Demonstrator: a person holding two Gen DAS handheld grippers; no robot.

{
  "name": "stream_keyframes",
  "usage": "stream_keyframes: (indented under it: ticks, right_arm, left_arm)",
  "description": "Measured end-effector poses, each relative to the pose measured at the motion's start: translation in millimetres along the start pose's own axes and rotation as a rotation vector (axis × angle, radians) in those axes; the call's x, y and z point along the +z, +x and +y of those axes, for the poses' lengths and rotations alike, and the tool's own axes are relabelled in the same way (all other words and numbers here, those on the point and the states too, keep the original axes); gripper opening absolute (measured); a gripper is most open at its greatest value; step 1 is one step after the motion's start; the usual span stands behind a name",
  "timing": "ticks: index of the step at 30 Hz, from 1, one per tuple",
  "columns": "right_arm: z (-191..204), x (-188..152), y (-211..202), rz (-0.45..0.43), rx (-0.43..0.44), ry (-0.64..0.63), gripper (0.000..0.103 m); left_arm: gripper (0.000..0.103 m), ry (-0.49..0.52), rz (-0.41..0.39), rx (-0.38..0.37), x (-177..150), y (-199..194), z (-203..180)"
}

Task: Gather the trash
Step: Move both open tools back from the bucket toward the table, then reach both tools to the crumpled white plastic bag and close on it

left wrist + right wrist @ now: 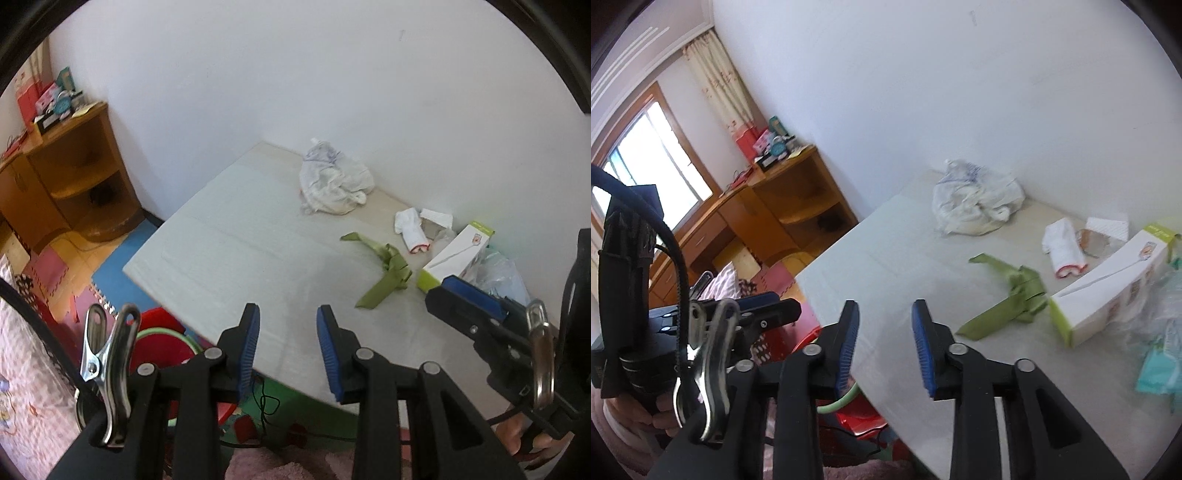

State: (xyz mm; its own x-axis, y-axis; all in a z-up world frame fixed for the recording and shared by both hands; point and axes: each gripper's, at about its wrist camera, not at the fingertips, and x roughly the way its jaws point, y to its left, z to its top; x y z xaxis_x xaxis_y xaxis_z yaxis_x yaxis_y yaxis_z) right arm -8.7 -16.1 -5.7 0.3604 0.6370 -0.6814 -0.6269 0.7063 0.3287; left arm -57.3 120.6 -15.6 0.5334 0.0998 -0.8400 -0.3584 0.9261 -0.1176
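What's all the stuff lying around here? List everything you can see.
Table: one, pale, against the white wall.
Plastic bag: one, white, crumpled, far side of table.
Ribbon: one, green, knotted, mid-table.
Rolled cloth: one, white with red trim, behind the ribbon.
Box: one, white and lime green, beside the ribbon.
Clear wrappers: a heap, near the wall.
Shelf unit: one, wooden, in the corner.
Left gripper: black, blue pads, open, empty.
Right gripper: the same, open, empty.

The clear plastic wrap [1156,306] and teal packet [1158,373] are smeared by blur and cut off at the right edge. The print on the white-and-green box [456,254] is unreadable (way too small), and the red bin [157,345] mostly hides behind gripper parts.
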Motion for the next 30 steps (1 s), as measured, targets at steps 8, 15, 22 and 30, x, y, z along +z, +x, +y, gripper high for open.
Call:
stream_keyframes:
  ticks: [8, 15, 22, 30]
  right_arm:
    - [-19, 17, -20, -0.051, -0.062, 0.059, 0.033]
    - [-30, 37, -24, -0.083, -0.117, 0.106, 0.033]
    - [-31, 62, -8, -0.100, -0.150, 0.146, 0.034]
    - [-27, 93, 21, -0.115, -0.192, 0.176, 0.038]
  left_arm:
    - [0.033, 0.062, -0.027, -0.033, 31, 1, -27]
    - [0.033, 0.130, -0.046, -0.065, 60, 9, -42]
    - [0.034, 0.188, -0.065, -0.091, 97, 24, -42]
    - [0.034, 0.225, -0.065, -0.118, 144, 54, -33]
